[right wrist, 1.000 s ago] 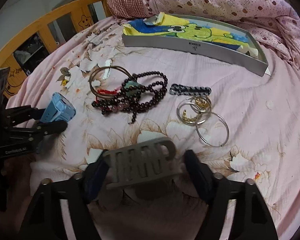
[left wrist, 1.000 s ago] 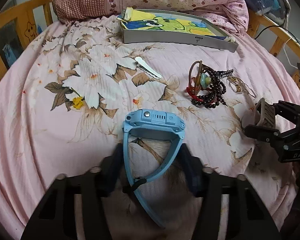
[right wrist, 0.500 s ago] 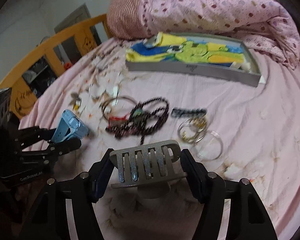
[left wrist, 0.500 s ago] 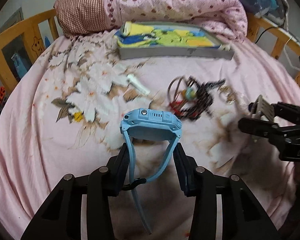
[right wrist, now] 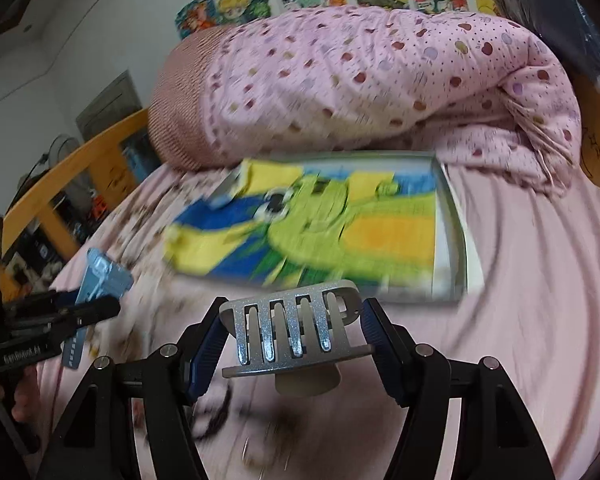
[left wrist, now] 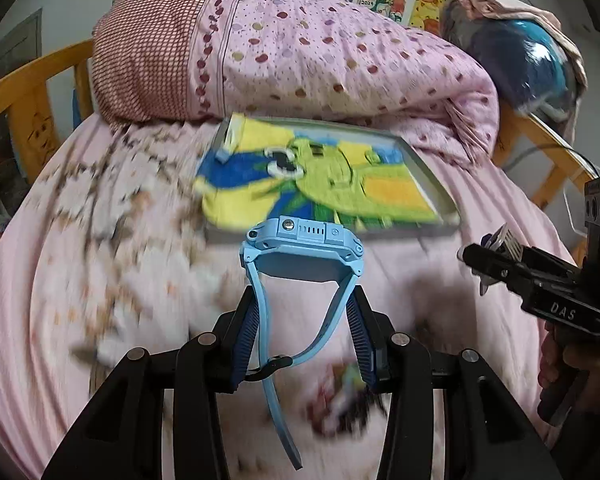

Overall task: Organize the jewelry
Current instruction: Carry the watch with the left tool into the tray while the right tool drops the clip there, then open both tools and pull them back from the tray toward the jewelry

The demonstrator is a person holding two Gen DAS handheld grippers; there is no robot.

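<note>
left gripper (left wrist: pixel 303 320) clamps blue watch (left wrist: pixel 302 250) | right gripper (right wrist: pixel 294 334) clamps silver hair clip (right wrist: pixel 292 330)

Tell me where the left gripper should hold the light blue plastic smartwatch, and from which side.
As now: the left gripper comes from the buckle end, its pads outside the two straps just under the light blue smartwatch case. The straps splay into a loop there, the case juts forward, and the tail hangs free below.

Both grippers were black, angular frames; the left gripper (left wrist: pixel 303 332) and right gripper (right wrist: pixel 294 342) carried ribbed blue pads (left wrist: pixel 247 330) and round silver screws (right wrist: pixel 422 349) behind the jaws.
</note>
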